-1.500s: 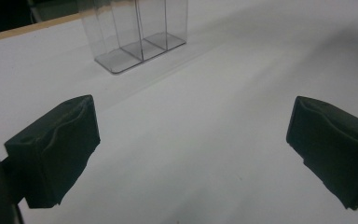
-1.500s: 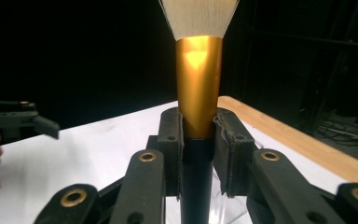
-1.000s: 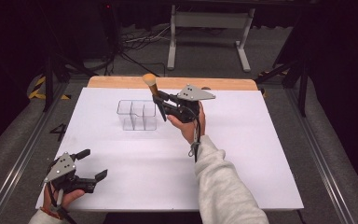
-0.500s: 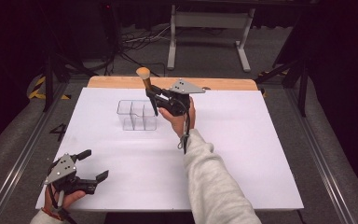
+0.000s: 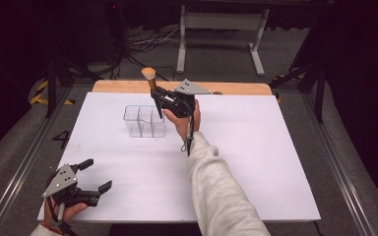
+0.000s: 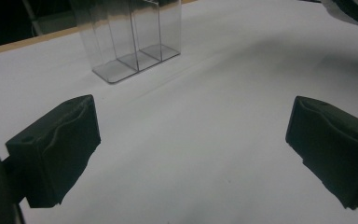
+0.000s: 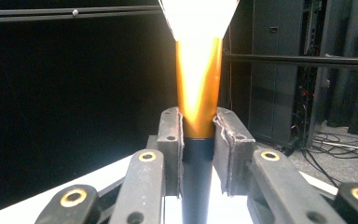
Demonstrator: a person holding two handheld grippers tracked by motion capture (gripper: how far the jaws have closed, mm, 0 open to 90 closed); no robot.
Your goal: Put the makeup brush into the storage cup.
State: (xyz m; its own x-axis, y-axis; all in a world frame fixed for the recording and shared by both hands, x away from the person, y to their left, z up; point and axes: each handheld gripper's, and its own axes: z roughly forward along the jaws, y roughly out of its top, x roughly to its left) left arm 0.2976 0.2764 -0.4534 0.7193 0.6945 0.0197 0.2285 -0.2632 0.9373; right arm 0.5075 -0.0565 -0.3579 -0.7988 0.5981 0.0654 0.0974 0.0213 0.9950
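Clear plastic organiser box with three compartments (image 5: 144, 121) stands on the white table sheet (image 5: 256, 147), toward the far left of centre. High view: right gripper (image 5: 160, 98) is held above the table just beside the box's right end, clamped on one makeup brush with a black handle, copper ferrule and tan bristle head (image 5: 149, 77). Brush long axis runs near upright, tilted a little, bristle head up, handle tip pointing down toward the box's right end. My judgement: the key relation is handle tip to rightmost compartment, which lies just below and slightly left of the tip; a short descent along the brush axis should seat it. Left gripper (image 5: 94, 174) sits near the table's near left corner, well apart from the box, so the right hand is much the nearer.

Left gripper view: both black jaws stand wide apart with nothing between them; bare white sheet below. Box seen ahead, upper left; two dividers, three compartments; none looks occupied.

Right gripper view: jaws closed on the brush where ferrule meets black handle; ferrule widens upward into the pale bristle head.

Counts: one brush, one box, three compartments, two grippers.
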